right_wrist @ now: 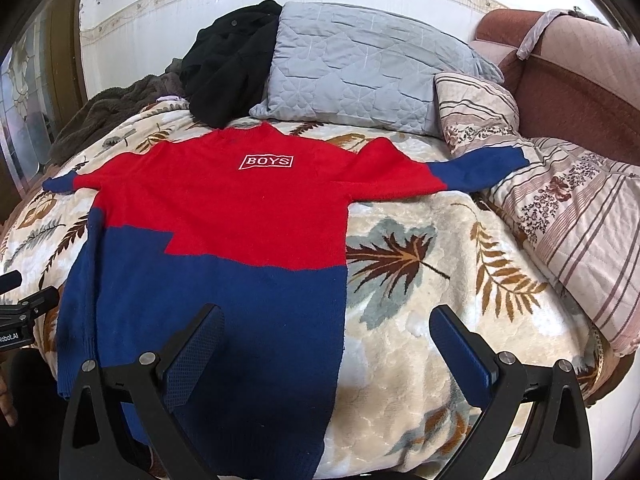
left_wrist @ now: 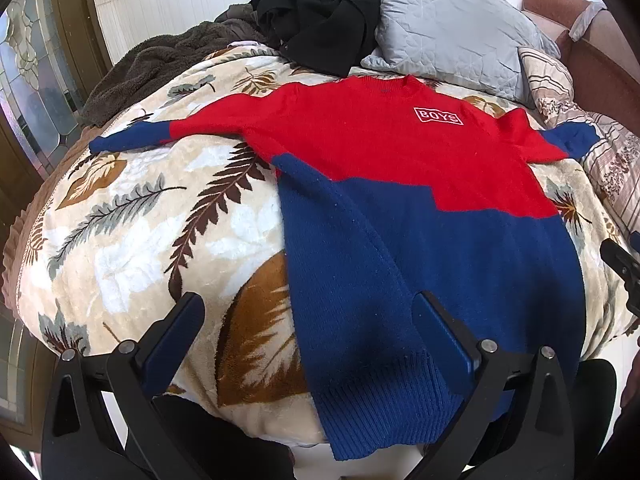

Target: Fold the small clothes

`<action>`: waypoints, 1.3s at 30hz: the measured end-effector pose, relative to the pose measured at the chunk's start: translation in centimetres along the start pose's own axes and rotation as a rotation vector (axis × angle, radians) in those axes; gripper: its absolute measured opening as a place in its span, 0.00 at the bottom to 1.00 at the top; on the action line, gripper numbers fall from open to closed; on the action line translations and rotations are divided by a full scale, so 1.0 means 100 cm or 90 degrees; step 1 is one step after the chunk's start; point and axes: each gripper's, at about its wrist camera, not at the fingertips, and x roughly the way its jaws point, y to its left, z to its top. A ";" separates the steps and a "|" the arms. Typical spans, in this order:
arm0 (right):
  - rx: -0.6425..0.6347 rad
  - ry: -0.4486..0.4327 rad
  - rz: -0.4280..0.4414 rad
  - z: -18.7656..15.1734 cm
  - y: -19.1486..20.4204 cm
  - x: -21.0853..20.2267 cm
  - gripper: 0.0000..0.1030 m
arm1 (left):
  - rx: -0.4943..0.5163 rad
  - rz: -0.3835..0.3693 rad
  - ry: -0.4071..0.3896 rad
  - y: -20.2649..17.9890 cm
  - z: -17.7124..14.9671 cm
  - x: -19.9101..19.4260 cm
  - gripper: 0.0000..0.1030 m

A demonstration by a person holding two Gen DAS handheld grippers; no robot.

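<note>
A small red and blue sweater (left_wrist: 400, 184) with a white "BOYS" patch lies flat and face up on the leaf-print blanket (left_wrist: 140, 220), both sleeves spread out. It also shows in the right wrist view (right_wrist: 224, 232). My left gripper (left_wrist: 308, 308) is open and empty, above the sweater's lower left hem corner. My right gripper (right_wrist: 326, 320) is open and empty, above the sweater's lower right edge. Neither touches the cloth. The right gripper's edge shows at the far right of the left wrist view (left_wrist: 624, 268).
A grey quilted pillow (right_wrist: 360, 68), a black garment (right_wrist: 232, 60) and a brown fleece throw (left_wrist: 160, 64) lie at the bed's far end. A striped floral quilt (right_wrist: 568, 216) lies on the right, with a pink sofa (right_wrist: 576, 76) behind it.
</note>
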 end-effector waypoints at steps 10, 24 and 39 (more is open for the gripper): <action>0.007 0.004 0.003 -0.001 -0.002 0.003 1.00 | 0.002 0.004 0.005 -0.001 0.000 0.003 1.00; 0.026 0.040 0.009 -0.009 -0.013 0.014 1.00 | -0.038 -0.018 0.053 0.020 0.019 0.013 1.00; 0.026 0.167 0.141 -0.055 0.000 0.048 0.56 | 0.028 -0.047 0.232 -0.030 0.012 0.068 0.73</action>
